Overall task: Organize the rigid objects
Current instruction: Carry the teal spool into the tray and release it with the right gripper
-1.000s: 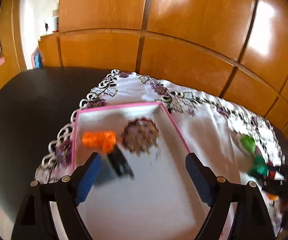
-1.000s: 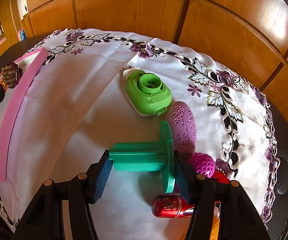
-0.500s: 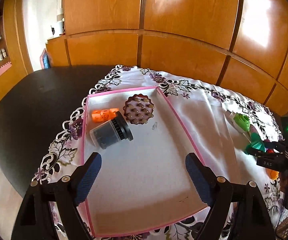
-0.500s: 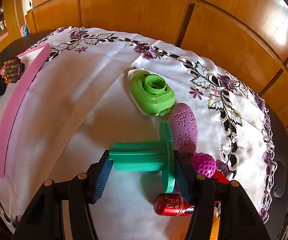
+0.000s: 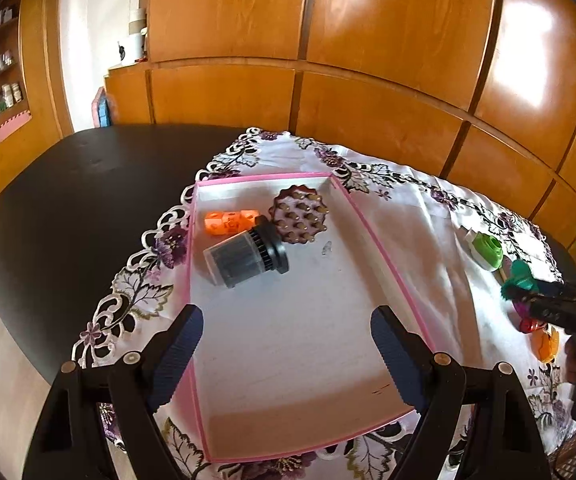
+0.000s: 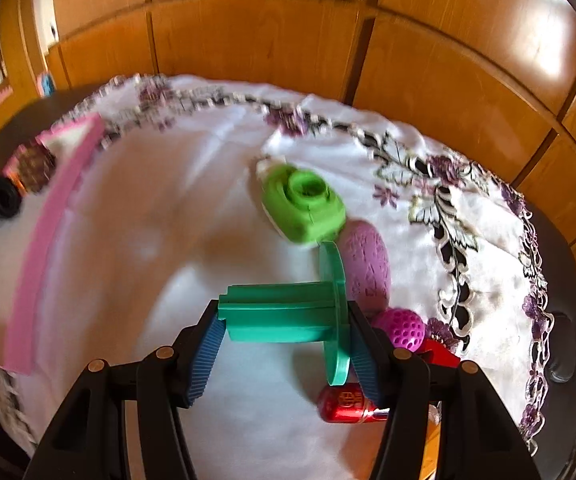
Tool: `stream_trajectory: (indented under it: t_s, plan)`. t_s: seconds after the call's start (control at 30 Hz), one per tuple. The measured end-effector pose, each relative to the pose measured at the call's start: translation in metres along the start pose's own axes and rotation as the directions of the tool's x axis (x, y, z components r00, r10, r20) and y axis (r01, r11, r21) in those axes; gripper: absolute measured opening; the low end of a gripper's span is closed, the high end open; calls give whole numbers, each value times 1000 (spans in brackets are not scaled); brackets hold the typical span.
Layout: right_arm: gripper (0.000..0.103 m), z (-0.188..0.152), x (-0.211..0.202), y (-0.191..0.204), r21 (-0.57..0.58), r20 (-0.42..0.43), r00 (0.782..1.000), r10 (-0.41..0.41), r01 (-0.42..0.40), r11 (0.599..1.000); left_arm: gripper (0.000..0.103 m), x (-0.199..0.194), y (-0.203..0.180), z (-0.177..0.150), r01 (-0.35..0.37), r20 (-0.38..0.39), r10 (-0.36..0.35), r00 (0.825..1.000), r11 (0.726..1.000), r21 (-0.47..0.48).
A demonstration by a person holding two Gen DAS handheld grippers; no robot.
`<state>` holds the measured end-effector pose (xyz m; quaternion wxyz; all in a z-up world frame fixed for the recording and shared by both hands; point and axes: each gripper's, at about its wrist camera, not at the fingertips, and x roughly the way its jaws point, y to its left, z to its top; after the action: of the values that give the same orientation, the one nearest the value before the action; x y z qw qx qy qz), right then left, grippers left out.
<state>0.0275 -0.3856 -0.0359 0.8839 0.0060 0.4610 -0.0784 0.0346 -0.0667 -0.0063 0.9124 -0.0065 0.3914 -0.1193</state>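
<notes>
My right gripper [image 6: 284, 344] is shut on a teal spool [image 6: 288, 312], held crosswise above the tablecloth. It shows far right in the left wrist view [image 5: 522, 276]. My left gripper [image 5: 284, 344] is open and empty above the near half of the pink-rimmed tray [image 5: 380, 240]. The tray holds an orange block piece [image 5: 228, 222], a grey-and-black cylinder [image 5: 244, 258] and a brown studded disc [image 5: 300, 220] at its far end. The tray's pink rim [image 6: 44, 248] is at the left of the right wrist view.
On the cloth by the right gripper lie a green device [image 6: 304, 208], a purple oval [image 6: 368, 256], a magenta ball [image 6: 402, 328] and a red can [image 6: 348, 402]. Wooden cabinet panels [image 5: 328, 92] stand behind. The dark table [image 5: 68, 200] extends left.
My left gripper has risen and pulled back from the tray, so the whole tray now shows. My right gripper has lifted with the teal spool still in it.
</notes>
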Motion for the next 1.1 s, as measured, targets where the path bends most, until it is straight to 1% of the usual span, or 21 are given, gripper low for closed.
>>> stream_trajectory:
  t_s: [0.07, 0.17, 0.27, 0.43, 0.5, 0.57, 0.63, 0.7, 0.77, 0.93, 1.03, 1.1]
  plan:
    - [60, 5, -9, 9, -8, 23, 999, 23, -23, 1000, 86, 1, 4, -2, 0, -5, 0, 1000, 1000, -11]
    - [60, 13, -23, 34, -51, 52, 996, 73, -70, 996, 86, 3, 9, -3, 2, -7, -2, 1000, 1000, -25]
    - [60, 19, -31, 66, -107, 60, 988, 144, -137, 985, 86, 2, 16, -4, 0, -4, 0, 1000, 999, -45]
    - [60, 31, -31, 132, -225, 43, 968, 247, -231, 947, 86, -1, 35, -6, -22, -2, 22, 1000, 996, -88]
    - [60, 38, -25, 159, -270, 32, 961, 274, -255, 928, 86, -2, 42, -7, -31, -2, 31, 1000, 994, -103]
    - [60, 43, -20, 177, -295, 15, 955, 296, -278, 914, 86, -2, 51, -9, -44, -5, 44, 999, 992, -122]
    - [60, 50, -9, 201, -329, -8, 953, 304, -290, 899, 86, -2, 59, -10, -53, -7, 53, 999, 989, -141]
    - [60, 54, 1, 215, -352, -28, 955, 296, -286, 891, 86, -1, 66, -11, -62, -11, 61, 998, 986, -156]
    - [60, 61, 21, 228, -361, -42, 965, 258, -256, 897, 86, 1, 70, -12, -65, -19, 63, 998, 984, -165]
    - [60, 75, 61, 231, -328, -94, 975, 203, -223, 918, 86, 3, 75, -16, -71, -29, 66, 997, 983, -172]
    - [61, 75, 61, 229, -322, -96, 972, 214, -234, 917, 86, 5, 76, -15, -71, -30, 67, 997, 983, -170]
    - [64, 73, 57, 227, -318, -91, 969, 228, -245, 916, 86, 6, 75, -15, -70, -32, 66, 997, 983, -168]
